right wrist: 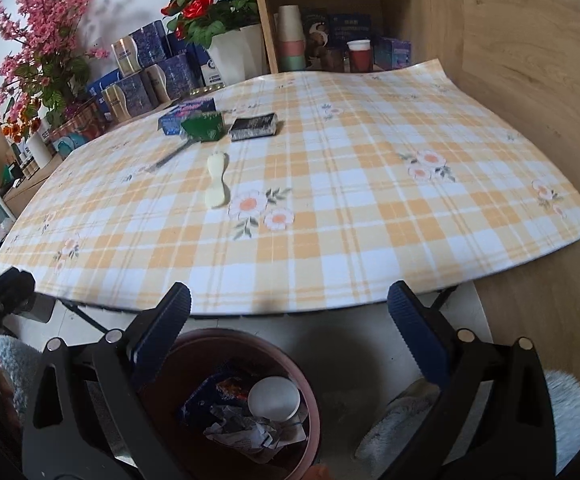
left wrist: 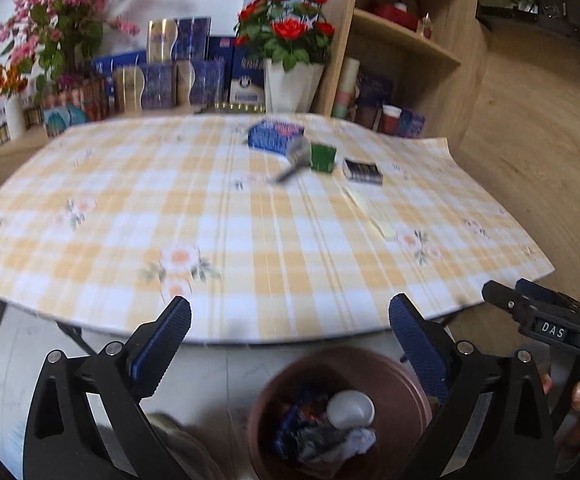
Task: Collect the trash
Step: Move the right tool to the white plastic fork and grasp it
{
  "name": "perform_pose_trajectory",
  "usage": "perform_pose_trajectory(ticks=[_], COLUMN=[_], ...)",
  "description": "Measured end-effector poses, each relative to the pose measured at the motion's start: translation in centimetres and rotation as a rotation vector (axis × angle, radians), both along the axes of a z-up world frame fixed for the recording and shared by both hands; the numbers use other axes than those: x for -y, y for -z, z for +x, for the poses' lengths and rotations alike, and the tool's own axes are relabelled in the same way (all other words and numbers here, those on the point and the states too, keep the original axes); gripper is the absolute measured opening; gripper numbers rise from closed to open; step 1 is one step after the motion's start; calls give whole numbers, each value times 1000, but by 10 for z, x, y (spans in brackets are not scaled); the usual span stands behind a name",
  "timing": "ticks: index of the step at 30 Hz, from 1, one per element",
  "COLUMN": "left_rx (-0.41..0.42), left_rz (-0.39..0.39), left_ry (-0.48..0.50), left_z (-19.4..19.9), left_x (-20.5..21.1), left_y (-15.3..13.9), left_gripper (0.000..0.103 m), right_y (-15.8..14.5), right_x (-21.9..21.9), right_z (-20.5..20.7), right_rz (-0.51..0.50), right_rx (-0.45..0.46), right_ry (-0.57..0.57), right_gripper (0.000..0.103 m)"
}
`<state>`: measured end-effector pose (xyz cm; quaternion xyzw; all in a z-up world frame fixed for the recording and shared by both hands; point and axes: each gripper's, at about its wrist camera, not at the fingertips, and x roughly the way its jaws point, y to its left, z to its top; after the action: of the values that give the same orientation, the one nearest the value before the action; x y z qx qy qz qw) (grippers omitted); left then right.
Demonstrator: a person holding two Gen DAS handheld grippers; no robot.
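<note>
near half of the table [right wrist: 370,240] lies bare; items [right wrist: 209,124] crowd its far side.

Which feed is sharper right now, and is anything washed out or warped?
Right wrist view: sharper, the pale spoon and the bin contents read clearly. Left wrist view: motion-blurred, the green box and tablecloth smeared. Both views: fisheye bends the table edge; dark vignette in the corners; no strong glare.
</note>
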<state>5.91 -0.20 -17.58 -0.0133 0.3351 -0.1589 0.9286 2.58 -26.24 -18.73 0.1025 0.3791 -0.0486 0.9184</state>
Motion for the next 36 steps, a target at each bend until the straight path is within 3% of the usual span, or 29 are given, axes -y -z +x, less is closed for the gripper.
perform_pose_trajectory(ticks=[6, 11, 26, 36], left_rx=[60, 94, 72, 37], left_rz=[44, 63, 87, 100], left_ry=[-5, -5, 0, -6], left_z=[14, 19, 69, 106], left_x=[1, 1, 11, 13], left_y=[-26, -36, -35, -27], left_gripper=[97, 97, 97, 97], right_y=[-16, -23, -23, -7], right_x=[4, 11, 17, 26], right_z=[11, 21, 58, 83], right_rz=[-52, -33, -52, -45], right_rx=[12, 24, -42, -105], right_ry=[10, -5, -31, -43], right_gripper=[97, 97, 97, 97])
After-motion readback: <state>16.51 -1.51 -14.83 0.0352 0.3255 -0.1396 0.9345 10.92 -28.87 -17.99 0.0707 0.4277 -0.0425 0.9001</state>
